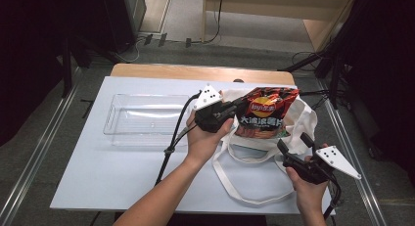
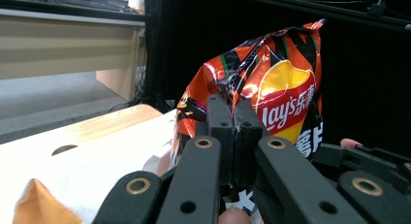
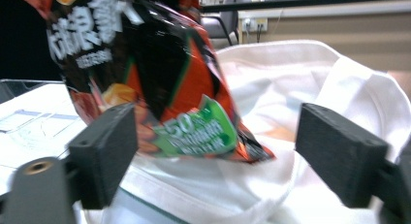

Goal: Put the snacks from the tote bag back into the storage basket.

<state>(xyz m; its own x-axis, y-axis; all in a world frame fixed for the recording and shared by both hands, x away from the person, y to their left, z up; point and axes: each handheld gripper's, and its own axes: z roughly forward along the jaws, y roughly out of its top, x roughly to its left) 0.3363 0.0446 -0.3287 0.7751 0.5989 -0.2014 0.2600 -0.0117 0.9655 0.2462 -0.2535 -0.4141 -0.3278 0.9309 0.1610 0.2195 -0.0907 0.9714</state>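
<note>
Your left gripper (image 1: 234, 110) was clenched on the chip bag (image 1: 266, 111), held just above the white tote bag (image 1: 298, 125); your right gripper (image 1: 295, 146) stood released, near the tote. You did well to lift slowly. The bag read "Lay's" and "50".

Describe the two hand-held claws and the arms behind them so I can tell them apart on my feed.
Both are black, blocky tools with two flat rectangular jaws on hinged links with brass-coloured pivots. The left claw carries a grey three-cornered plate dotted with dark marks, and a black cable trails from it across the table. The right claw bears the same plate, with its cable dropping behind the hand. Both forearms are bare, no sleeves or gloves.
</note>
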